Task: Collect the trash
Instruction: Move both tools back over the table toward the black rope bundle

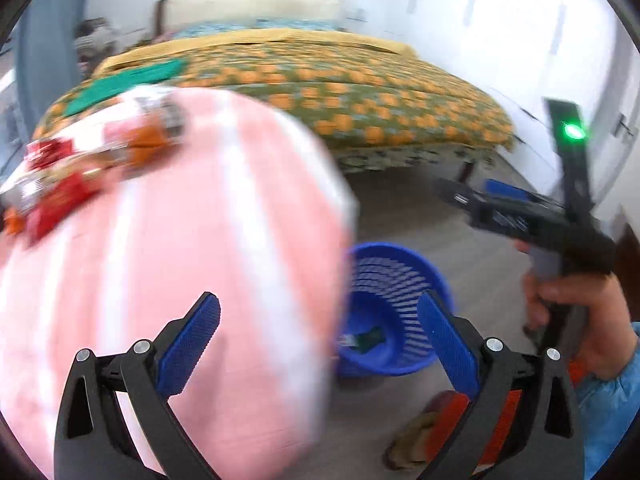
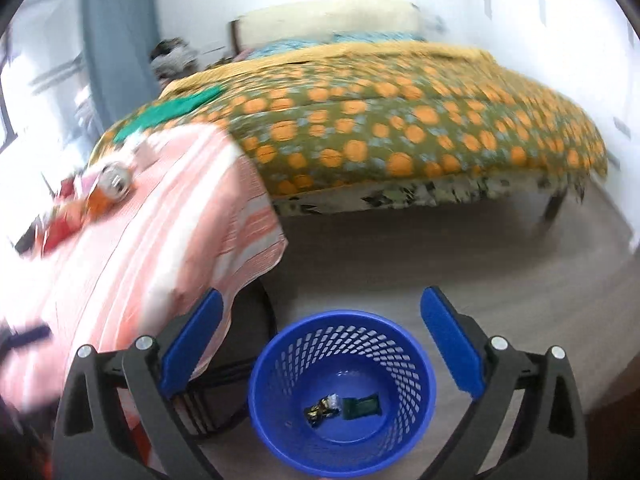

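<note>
A blue mesh trash basket (image 2: 340, 392) stands on the floor right below my right gripper (image 2: 320, 336), which is open and empty. A green wrapper (image 2: 362, 406) and a dark crumpled wrapper (image 2: 320, 408) lie in it. The basket also shows in the left wrist view (image 1: 394, 308). Several red, orange and silver snack wrappers (image 1: 80, 164) lie on a pink striped cloth over a table (image 1: 180, 260), also in the right wrist view (image 2: 92, 196). My left gripper (image 1: 320, 340) is open and empty, above the cloth's near right edge. The right gripper's body (image 1: 540, 220) is at the right.
A bed (image 2: 400, 128) with an orange-dotted green cover fills the background, a green cloth (image 2: 176, 108) on its left corner. A grey curtain (image 2: 116, 32) hangs at the left. Dark table legs (image 2: 240, 368) stand next to the basket. Red-orange items (image 1: 452, 420) lie on the floor.
</note>
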The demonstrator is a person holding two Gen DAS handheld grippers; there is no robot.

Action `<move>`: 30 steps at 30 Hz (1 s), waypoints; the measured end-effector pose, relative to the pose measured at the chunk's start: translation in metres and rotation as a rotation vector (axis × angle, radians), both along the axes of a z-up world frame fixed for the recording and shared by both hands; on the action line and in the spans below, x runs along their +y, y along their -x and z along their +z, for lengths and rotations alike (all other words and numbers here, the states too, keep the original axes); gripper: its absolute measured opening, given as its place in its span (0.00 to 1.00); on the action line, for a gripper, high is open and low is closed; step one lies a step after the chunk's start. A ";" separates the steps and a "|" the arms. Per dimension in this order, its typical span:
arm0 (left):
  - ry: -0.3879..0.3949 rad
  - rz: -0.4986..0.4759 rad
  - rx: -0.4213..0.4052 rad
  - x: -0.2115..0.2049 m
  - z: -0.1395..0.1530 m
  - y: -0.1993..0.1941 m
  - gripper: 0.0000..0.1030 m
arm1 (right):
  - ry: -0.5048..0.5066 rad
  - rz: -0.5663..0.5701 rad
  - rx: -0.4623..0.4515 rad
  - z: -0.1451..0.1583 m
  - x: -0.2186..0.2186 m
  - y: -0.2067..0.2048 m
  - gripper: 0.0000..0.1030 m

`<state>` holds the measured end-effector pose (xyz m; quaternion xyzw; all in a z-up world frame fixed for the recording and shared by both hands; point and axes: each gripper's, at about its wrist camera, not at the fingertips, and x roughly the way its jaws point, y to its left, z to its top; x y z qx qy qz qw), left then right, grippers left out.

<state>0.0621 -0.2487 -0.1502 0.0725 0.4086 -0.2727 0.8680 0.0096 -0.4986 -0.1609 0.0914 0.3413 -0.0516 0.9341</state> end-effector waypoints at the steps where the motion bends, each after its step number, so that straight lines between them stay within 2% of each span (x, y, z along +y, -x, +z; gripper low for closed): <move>1: -0.017 0.035 -0.010 0.015 -0.001 -0.003 0.95 | 0.022 0.020 -0.006 0.001 0.012 0.001 0.94; 5: -0.075 0.159 -0.033 0.072 -0.006 -0.019 0.95 | 0.050 0.130 -0.013 0.000 0.073 0.011 0.94; 11: -0.120 0.303 -0.018 0.153 -0.006 -0.041 0.95 | 0.057 0.313 0.002 0.004 0.170 0.010 0.94; 15: -0.171 0.375 -0.002 0.194 -0.007 -0.053 0.95 | 0.080 0.396 0.020 0.020 0.223 -0.006 0.94; 19: -0.170 0.425 0.040 0.227 -0.012 -0.059 0.95 | 0.118 0.448 0.044 0.031 0.265 -0.036 0.94; 22: -0.128 0.436 0.065 0.246 -0.014 -0.060 0.95 | 0.133 0.452 0.078 0.025 0.285 -0.062 0.94; 24: -0.136 0.429 0.056 0.249 -0.015 -0.059 0.95 | 0.117 0.447 0.118 0.014 0.297 -0.081 0.94; 30: -0.120 0.390 0.056 0.265 -0.014 -0.066 0.95 | 0.139 0.455 0.147 0.004 0.314 -0.098 0.94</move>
